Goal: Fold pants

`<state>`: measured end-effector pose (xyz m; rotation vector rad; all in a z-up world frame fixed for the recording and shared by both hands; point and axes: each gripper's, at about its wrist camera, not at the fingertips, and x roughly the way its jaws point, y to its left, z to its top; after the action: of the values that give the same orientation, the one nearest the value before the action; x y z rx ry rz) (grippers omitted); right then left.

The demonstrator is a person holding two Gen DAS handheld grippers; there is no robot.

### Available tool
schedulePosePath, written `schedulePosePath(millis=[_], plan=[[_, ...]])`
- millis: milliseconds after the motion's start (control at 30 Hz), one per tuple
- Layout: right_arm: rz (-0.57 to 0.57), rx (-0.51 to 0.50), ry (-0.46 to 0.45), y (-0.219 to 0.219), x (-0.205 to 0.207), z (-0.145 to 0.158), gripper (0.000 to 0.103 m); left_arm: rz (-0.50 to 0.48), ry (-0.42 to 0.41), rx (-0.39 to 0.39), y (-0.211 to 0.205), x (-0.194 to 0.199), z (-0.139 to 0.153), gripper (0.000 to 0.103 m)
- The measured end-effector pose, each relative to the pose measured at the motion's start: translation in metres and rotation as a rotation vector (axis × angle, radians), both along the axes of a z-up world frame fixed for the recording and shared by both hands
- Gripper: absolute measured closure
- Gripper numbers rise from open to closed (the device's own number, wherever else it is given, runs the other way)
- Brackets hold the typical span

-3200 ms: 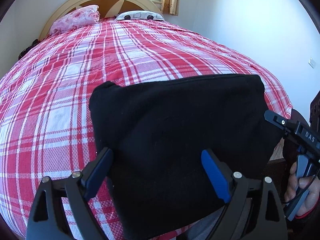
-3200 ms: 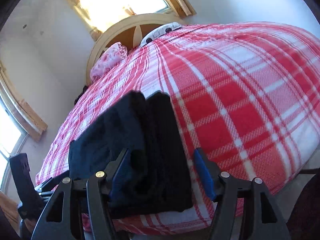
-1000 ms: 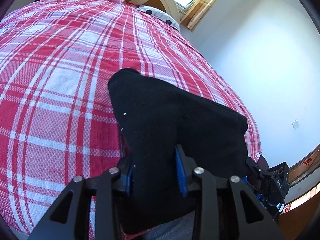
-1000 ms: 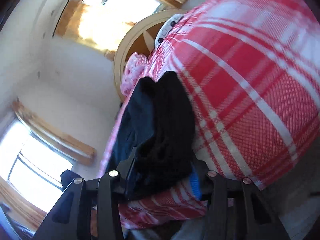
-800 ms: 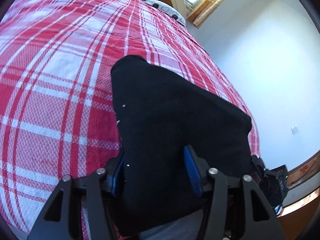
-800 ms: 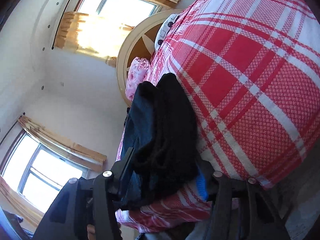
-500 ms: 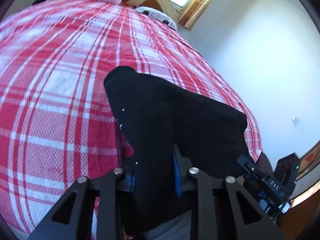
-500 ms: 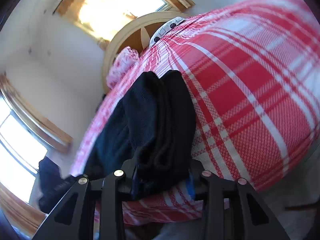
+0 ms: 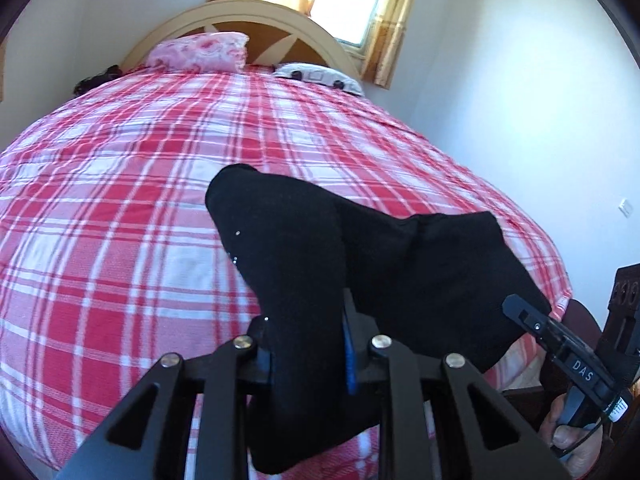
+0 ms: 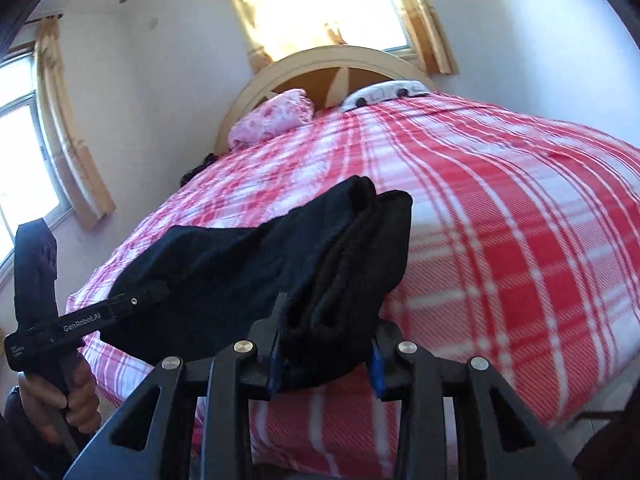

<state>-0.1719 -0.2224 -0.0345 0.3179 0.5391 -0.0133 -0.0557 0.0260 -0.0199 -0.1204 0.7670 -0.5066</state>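
The black folded pants (image 9: 360,264) hang between my two grippers above the near end of the red plaid bed (image 9: 140,208). My left gripper (image 9: 306,356) is shut on the left end of the bundle, the cloth bunched between its blue pads. My right gripper (image 10: 324,356) is shut on the right end, where the stacked folded layers (image 10: 352,264) show edge-on. The pants sag in the middle between the two holds. The right gripper also shows in the left wrist view (image 9: 568,360); the left gripper shows in the right wrist view (image 10: 92,316).
A pink flowered pillow (image 9: 200,50) and a white patterned pillow (image 9: 320,76) lie at the curved headboard (image 9: 256,12). A wall is close on the bed's right side (image 9: 520,100). Windows with curtains are behind the headboard (image 10: 320,4) and at the left (image 10: 24,152).
Both grippers were open around the pants lying flat on the bed. They have since shut on the two ends and lifted the bundle, so it now bunches and sags between them.
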Motion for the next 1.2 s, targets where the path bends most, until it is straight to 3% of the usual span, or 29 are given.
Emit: schedulePosePath(millis=[167,300,467,700,1200], plan=[[0.026,0.006,0.025,0.011,0.028,-0.013,0.068,0.037,0.054,0.012,0.009,0.008,-0.012,0.079],[0.023,0.029,0.041,0.005,0.028,-0.016,0.069,0.028,0.042,0.017,0.007,0.008,-0.009,0.079],[0.051,-0.002,0.016,0.015,0.033,0.002,0.069,0.045,0.010,0.007,0.017,0.013,0.004,0.079],[0.136,-0.013,-0.026,0.046,0.062,0.021,0.068,0.133,-0.053,0.020,0.047,0.025,0.018,0.079],[0.297,-0.002,-0.007,0.119,0.126,0.017,0.069,0.305,-0.030,0.051,0.112,0.038,0.008,0.079]])
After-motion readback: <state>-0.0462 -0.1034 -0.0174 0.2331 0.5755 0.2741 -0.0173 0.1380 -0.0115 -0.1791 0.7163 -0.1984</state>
